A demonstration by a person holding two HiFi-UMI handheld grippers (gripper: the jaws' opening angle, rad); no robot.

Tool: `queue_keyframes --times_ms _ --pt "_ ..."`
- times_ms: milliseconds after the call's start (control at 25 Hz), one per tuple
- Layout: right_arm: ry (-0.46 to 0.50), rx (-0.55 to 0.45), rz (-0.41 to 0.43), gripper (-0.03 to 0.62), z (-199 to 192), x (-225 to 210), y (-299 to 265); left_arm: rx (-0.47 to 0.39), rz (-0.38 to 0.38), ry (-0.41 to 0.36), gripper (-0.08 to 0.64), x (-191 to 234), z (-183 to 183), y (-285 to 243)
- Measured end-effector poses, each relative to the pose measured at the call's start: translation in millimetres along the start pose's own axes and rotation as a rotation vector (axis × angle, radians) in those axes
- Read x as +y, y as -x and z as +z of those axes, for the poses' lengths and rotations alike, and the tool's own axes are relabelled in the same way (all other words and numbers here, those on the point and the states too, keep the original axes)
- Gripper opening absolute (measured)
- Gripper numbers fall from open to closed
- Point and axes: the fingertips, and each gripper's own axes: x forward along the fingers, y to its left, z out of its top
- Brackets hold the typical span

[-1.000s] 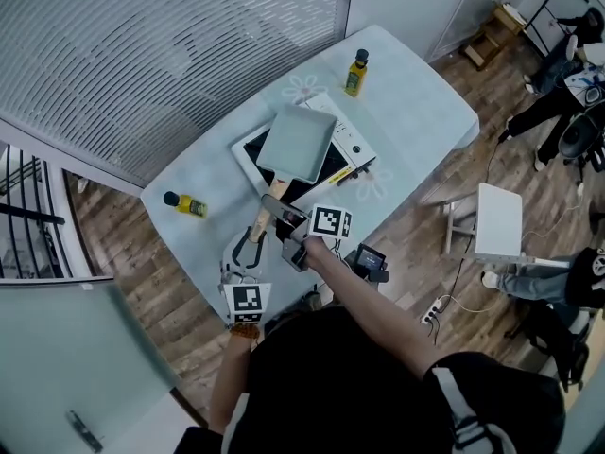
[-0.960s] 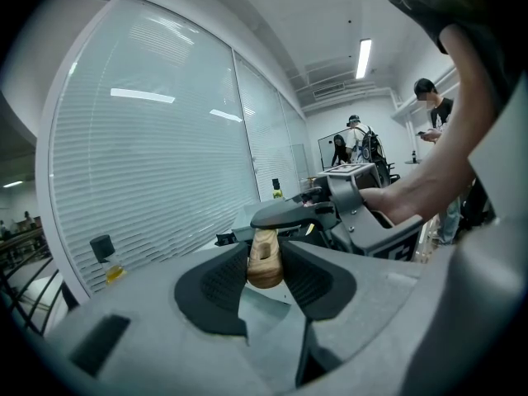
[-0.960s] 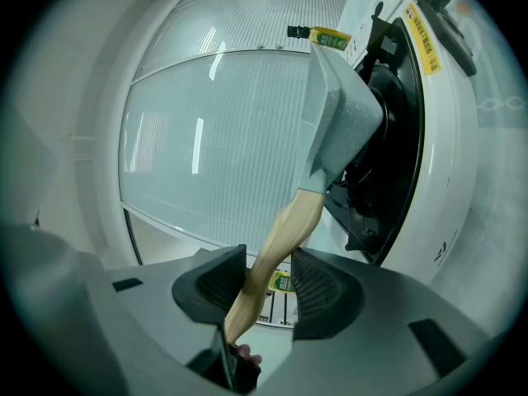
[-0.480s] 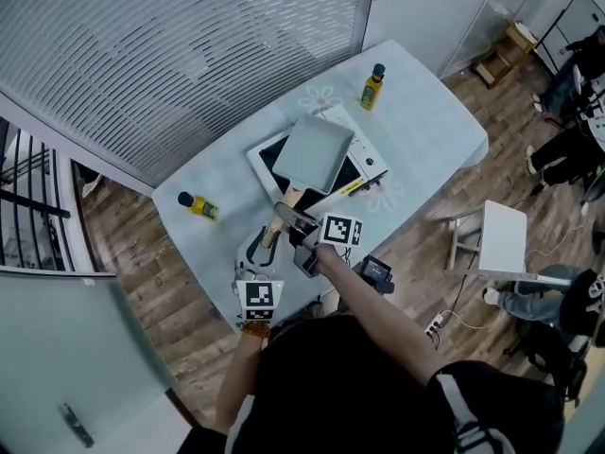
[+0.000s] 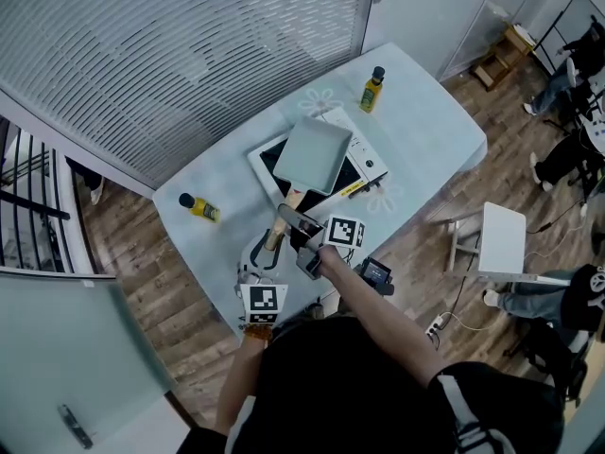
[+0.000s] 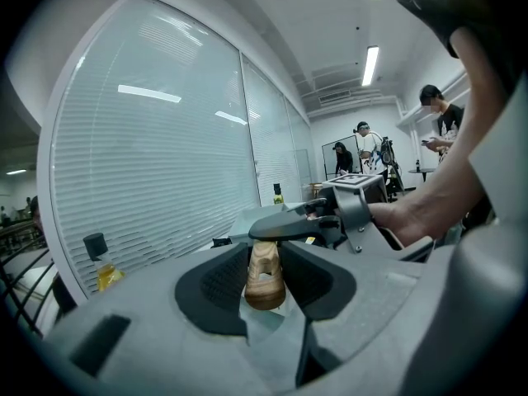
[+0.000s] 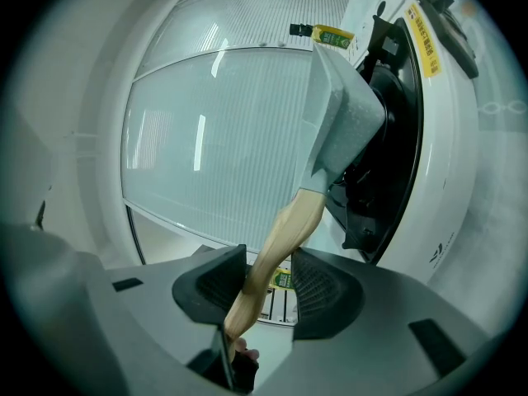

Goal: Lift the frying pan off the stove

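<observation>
Wood-plank floor and a slatted window blind border a pale blue table with rounded corners. Near its centre sits a white portable stove with a black top. The grey, rectangular frying pan lies over the stove, and its wooden handle reaches toward the person. No view settles whether the pan's base touches the burner.

Left gripper: the ribbed black pads are closed on the handle's rounded end, which has a hole in it, as the left gripper view shows. Right gripper: the jaws have just been closing and clamp the narrower, curved neck of the handle, nearer the pan. In the left gripper view one of its jaws crosses over the handle.

Well apart from the stove stand a yellow bottle with a dark cap on the far side and a second yellow bottle to the left. A white stool stands on the floor to the right.

Only the head view gives this layout. Only the right gripper view shows the pan's matt grey underside. Only the left gripper view shows people standing at the room's far end.
</observation>
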Motion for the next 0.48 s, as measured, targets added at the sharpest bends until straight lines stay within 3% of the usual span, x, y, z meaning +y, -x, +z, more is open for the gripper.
queue_keyframes --times_ms 480 --pt "0.01 0.004 0.002 0.16 -1 11 0 -0.05 -0.004 -0.001 0.137 5 21 11"
